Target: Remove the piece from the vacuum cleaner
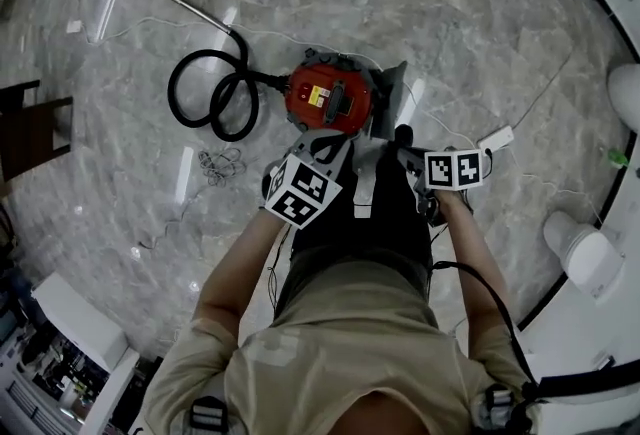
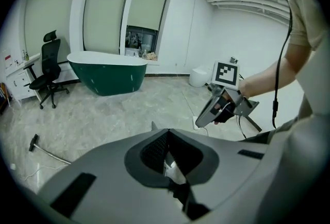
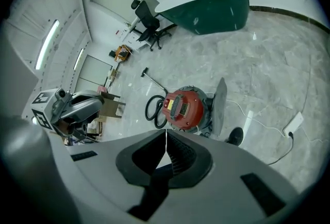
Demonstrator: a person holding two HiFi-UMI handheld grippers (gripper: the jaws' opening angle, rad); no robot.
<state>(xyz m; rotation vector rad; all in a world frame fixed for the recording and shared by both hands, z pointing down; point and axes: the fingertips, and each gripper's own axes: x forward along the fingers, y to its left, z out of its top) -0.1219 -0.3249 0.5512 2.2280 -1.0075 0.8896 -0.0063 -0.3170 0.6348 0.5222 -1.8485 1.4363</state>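
Note:
The red vacuum cleaner (image 1: pixel 330 95) stands on the marble floor just ahead of the person. It also shows in the right gripper view as the vacuum cleaner (image 3: pixel 183 107). Its black hose (image 1: pixel 215 93) coils to the left and runs into a metal wand (image 1: pixel 185 3). A grey flat panel (image 1: pixel 390 93) stands against the vacuum's right side. My left gripper (image 1: pixel 325 145) and right gripper (image 1: pixel 397 155) hover side by side above the vacuum, touching nothing. Both are shut and empty: left gripper (image 2: pixel 167 155), right gripper (image 3: pixel 166 141).
A white power strip (image 1: pixel 497 138) with its cable lies to the right, and a loose cord bundle (image 1: pixel 222 163) to the left. A green bathtub (image 2: pixel 107 76) and an office chair (image 2: pixel 49 71) stand further off. A dark wooden chair (image 1: pixel 30 128) is at the left edge.

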